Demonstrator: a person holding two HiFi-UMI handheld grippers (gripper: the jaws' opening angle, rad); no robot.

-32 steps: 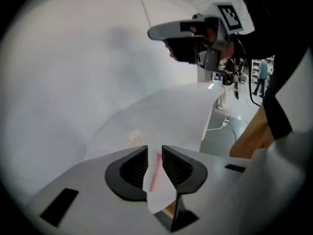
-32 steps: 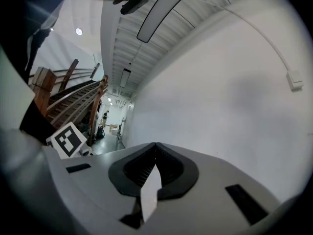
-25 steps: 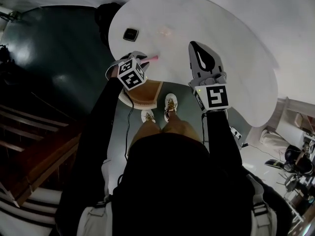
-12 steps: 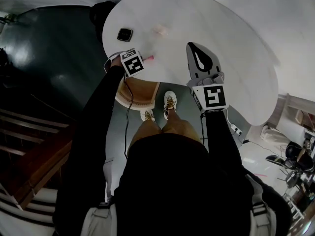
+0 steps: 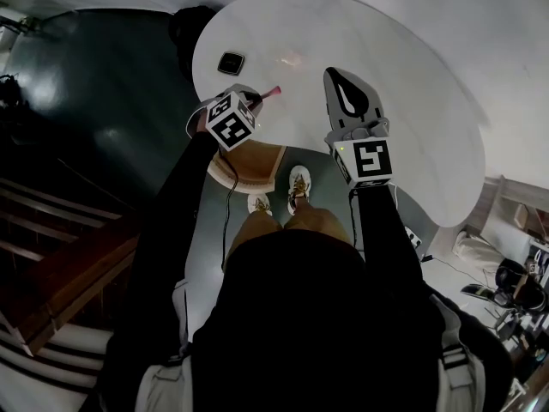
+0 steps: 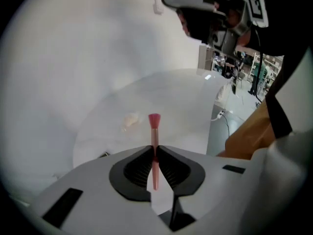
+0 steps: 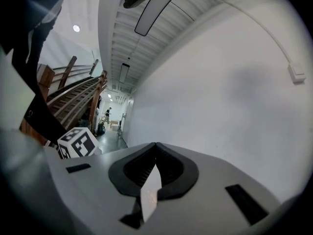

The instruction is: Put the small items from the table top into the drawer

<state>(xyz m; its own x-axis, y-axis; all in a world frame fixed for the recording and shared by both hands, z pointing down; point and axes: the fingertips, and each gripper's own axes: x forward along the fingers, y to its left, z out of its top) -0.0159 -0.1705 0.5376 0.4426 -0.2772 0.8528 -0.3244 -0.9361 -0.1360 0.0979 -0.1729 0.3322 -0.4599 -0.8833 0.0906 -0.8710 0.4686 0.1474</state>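
The left gripper has just been squeezing shut and pinches the thin pink brush, which sticks out over the white table, while the right gripper is closed tight on nothing.

On the table, a box lies left of a small lump, maybe a sponge; the drawer sits under the near edge.

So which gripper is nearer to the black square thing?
Left. The left gripper, whose fingers have just been closing on a pink brush, is just below the black square thing in the head view; the right gripper is farther off at the picture's right.
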